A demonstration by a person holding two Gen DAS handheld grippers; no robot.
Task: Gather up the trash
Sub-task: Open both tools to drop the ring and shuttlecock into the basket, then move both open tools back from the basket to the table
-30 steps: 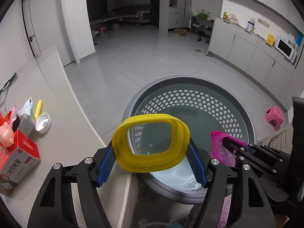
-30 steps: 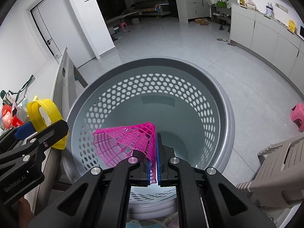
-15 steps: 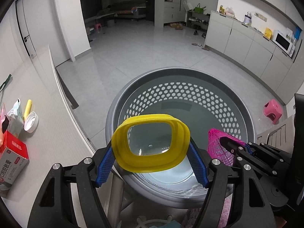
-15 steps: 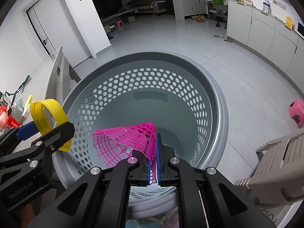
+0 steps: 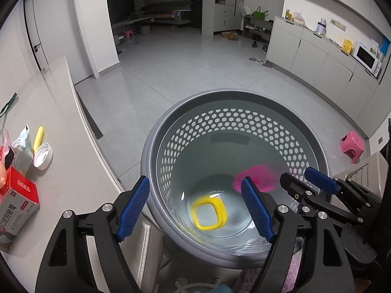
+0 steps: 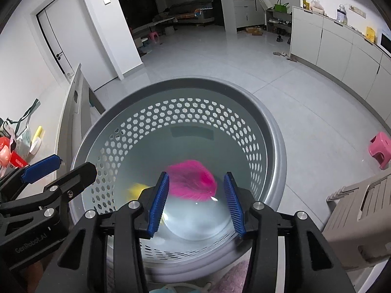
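Note:
A grey perforated basket (image 5: 315, 151) stands on the floor below both grippers; it also fills the right wrist view (image 6: 273, 127). A yellow ring (image 5: 209, 213) lies blurred near the basket's bottom, partly seen in the right wrist view (image 6: 136, 190). A pink mesh piece (image 6: 191, 183) is blurred inside the basket, also in the left wrist view (image 5: 259, 175). My left gripper (image 5: 195, 210) is open and empty over the basket's near rim. My right gripper (image 6: 195, 205) is open and empty above the basket.
A white counter (image 5: 61, 161) at the left holds a red box (image 5: 17, 200), a white cap (image 5: 43, 155), a yellow stick (image 5: 38, 138) and a packet (image 5: 22, 146). A pink stool (image 5: 353, 145) stands at the right. A grey plastic step (image 6: 361, 222) is beside the basket.
Both grippers opened. The yellow ring and the pink mesh piece left the jaws and dropped into the basket.

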